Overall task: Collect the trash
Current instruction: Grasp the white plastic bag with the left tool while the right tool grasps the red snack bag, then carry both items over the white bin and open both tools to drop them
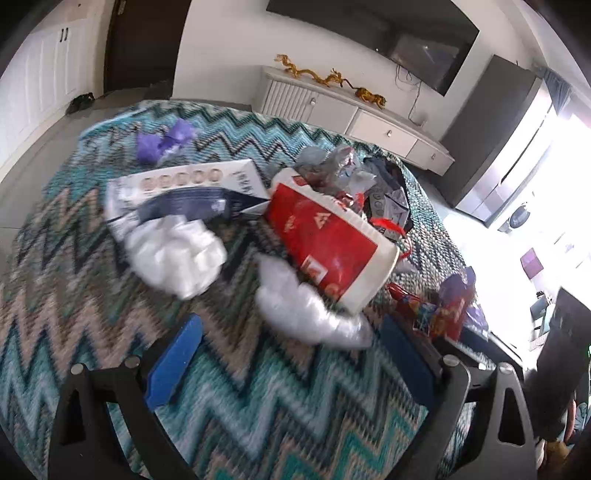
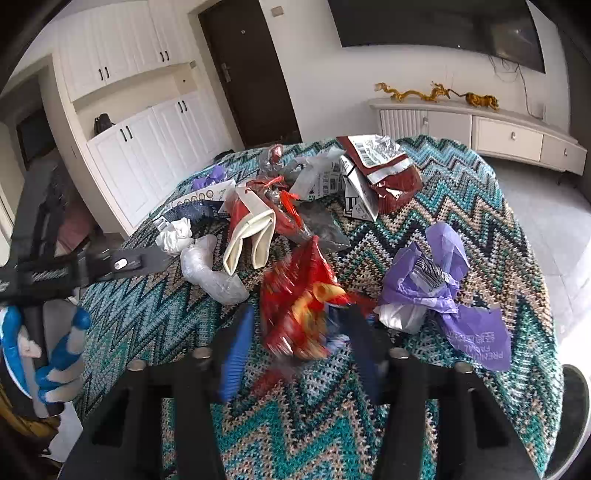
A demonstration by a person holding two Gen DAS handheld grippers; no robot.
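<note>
1. The right gripper [image 2: 295, 347] points down over a table covered with a zigzag cloth [image 2: 332, 424] in teal, beige and dark blue. Its blue-padded fingers [image 2: 236, 350] stand partly closed around a red and yellow snack wrapper [image 2: 295, 314]. The wrapper is between them, but the blur hides if the pads already press on it.
2. Just to the right of this wrapper lies a crumpled purple bag [image 2: 439, 288]. Its flap shows upside-down white print, "PREMIUM FACIAL", and a barcode label sits in its folds.
3. The left gripper [image 1: 291, 354] also tilts down to the cloth, with its fingers [image 1: 173, 362] wide apart and nothing between them. A crumpled clear plastic film [image 1: 306, 310] lies just beyond the fingertips.
4. In the right wrist view, a hand in a blue and white glove [image 2: 55, 354] holds the handle of the left gripper at the left edge.
5. Behind the film there is a red and cream paper bag [image 1: 332, 240] lying on its side, with a white crumpled tissue [image 1: 173, 251] left of it. The print on the bag is not readable.
6. Farther away lie a white and dark blue flat box [image 1: 192, 188] with a row of circles, a dark red foil bag [image 2: 384, 173] with a barcode, and more mixed wrappers.
7. Behind the table stand a white low cabinet [image 2: 480, 129] with golden dragon figures [image 2: 413, 94], a dark door [image 2: 251, 74] and a wall television [image 2: 443, 26].
</note>
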